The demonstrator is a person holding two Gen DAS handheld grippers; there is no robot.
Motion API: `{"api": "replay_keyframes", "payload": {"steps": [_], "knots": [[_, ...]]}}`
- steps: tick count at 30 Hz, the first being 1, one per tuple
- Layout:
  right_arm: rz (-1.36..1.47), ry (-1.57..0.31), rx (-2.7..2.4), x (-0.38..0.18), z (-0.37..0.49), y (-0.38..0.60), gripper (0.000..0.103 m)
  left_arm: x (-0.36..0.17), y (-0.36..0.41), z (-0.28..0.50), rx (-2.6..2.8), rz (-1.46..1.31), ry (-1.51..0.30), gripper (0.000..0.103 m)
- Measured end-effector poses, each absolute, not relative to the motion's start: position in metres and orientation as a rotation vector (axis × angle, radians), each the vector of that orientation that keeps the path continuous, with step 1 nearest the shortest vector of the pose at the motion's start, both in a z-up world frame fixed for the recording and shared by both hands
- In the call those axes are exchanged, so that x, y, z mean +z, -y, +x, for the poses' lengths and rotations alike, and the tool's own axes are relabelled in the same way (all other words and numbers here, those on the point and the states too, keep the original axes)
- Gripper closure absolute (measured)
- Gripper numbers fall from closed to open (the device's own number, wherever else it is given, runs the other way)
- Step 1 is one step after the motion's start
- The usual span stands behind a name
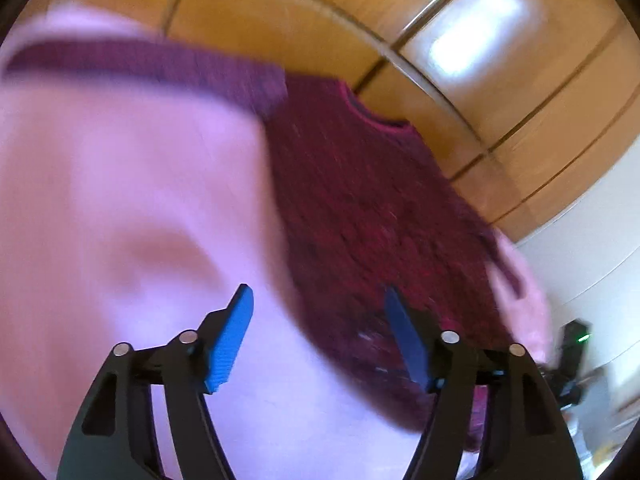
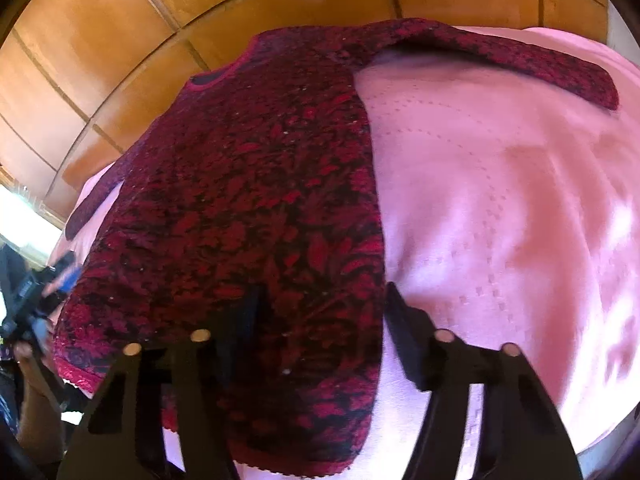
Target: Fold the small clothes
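- Left claw (image 1: 318,332): jaws stood apart with nothing between them; blue pad (image 1: 230,344) faced inward. It hung over the pink sheet (image 1: 120,200), just beside the sweater's side edge, pointing downward. View was motion-blurred.
- Right claw (image 2: 320,332): jaws stood partly apart, straddling the sweater's side edge near the hem (image 2: 288,466). Left finger (image 2: 244,328) lay over the knit, right finger (image 2: 404,340) over the sheet. Pads were not seen pressing cloth; judged released, not grasping.
- Sweater (image 2: 248,200): red-and-black knit, spread flat on the sheet, body lengthwise away from the claws, collar (image 2: 216,76) at the far end.
- Sleeves: one sleeve (image 2: 520,64) lay stretched sideways across the sheet at the far right; the other (image 2: 92,200) trailed off at the left edge.
- Progress: judged at or near the start. No fold was visible in body or sleeves; garment laid out only. Sleeve folds and body folds remained.
- Background: wooden panelling (image 2: 120,40) beyond the sheet. The supporting surface under the sheet could not be identified.
- A hand (image 2: 28,360) with the other claw showed at the right view's left margin, blurred.
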State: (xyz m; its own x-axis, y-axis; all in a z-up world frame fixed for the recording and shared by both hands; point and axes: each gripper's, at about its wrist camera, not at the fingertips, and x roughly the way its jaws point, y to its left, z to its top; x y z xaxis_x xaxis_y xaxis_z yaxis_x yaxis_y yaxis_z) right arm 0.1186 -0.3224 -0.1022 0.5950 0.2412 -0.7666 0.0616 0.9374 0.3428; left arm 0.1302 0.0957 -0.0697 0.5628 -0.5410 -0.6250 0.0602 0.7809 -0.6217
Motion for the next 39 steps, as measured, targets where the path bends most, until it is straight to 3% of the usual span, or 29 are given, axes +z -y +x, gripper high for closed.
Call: {"api": "replay_keyframes", "payload": {"steps": [3,4,6,7,17,20,22,24,26,32,33,34,35,39], "knots": [[0.340,-0.941,0.130,-0.101,0.119,0.318,0.064,-0.086,-0.088,0.140,-0.423,-0.745,-0.901,0.038],[0.336,-0.945,0.140,-0.100,0.120,0.317,0.067,-0.087,-0.085,0.140,-0.428,-0.755,-0.896,0.057],[0.338,-0.950,0.159,-0.097,0.119,0.314,0.079,-0.084,-0.077,0.145,-0.436,-0.741,-0.913,0.077],[0.340,-0.949,0.167,-0.094,0.120,0.313,0.080,-0.080,-0.079,0.148,-0.432,-0.732,-0.915,0.081],[0.306,-0.793,0.324,-0.016,0.069,0.306,0.085,0.052,-0.115,0.135,-0.502,-0.536,-0.882,0.088],[0.291,-0.853,0.297,-0.035,0.053,0.312,0.084,0.064,-0.130,0.119,-0.433,-0.442,-0.820,0.076],[0.312,-0.913,0.274,-0.060,0.048,0.318,0.075,0.049,-0.138,0.116,-0.402,-0.454,-0.841,0.060],[0.323,-0.940,0.221,-0.078,0.046,0.324,0.059,0.016,-0.141,0.108,-0.375,-0.482,-0.906,0.060],[0.368,-0.955,0.203,-0.089,0.046,0.330,0.053,-0.014,-0.136,0.101,-0.369,-0.498,-0.967,0.060],[0.398,-1.010,0.242,-0.113,0.049,0.326,0.052,-0.076,-0.109,0.073,-0.415,-0.591,-1.086,0.058],[0.383,-1.009,0.237,-0.114,0.046,0.324,0.058,-0.077,-0.102,0.071,-0.410,-0.568,-1.080,0.067],[0.373,-1.006,0.236,-0.114,0.047,0.321,0.067,-0.075,-0.098,0.069,-0.396,-0.528,-1.077,0.084],[0.368,-1.006,0.246,-0.112,0.047,0.320,0.081,-0.073,-0.093,0.070,-0.396,-0.499,-1.077,0.086],[0.306,-0.948,0.268,-0.087,0.036,0.314,0.088,-0.052,-0.097,0.057,-0.402,-0.408,-1.021,0.091]]}}
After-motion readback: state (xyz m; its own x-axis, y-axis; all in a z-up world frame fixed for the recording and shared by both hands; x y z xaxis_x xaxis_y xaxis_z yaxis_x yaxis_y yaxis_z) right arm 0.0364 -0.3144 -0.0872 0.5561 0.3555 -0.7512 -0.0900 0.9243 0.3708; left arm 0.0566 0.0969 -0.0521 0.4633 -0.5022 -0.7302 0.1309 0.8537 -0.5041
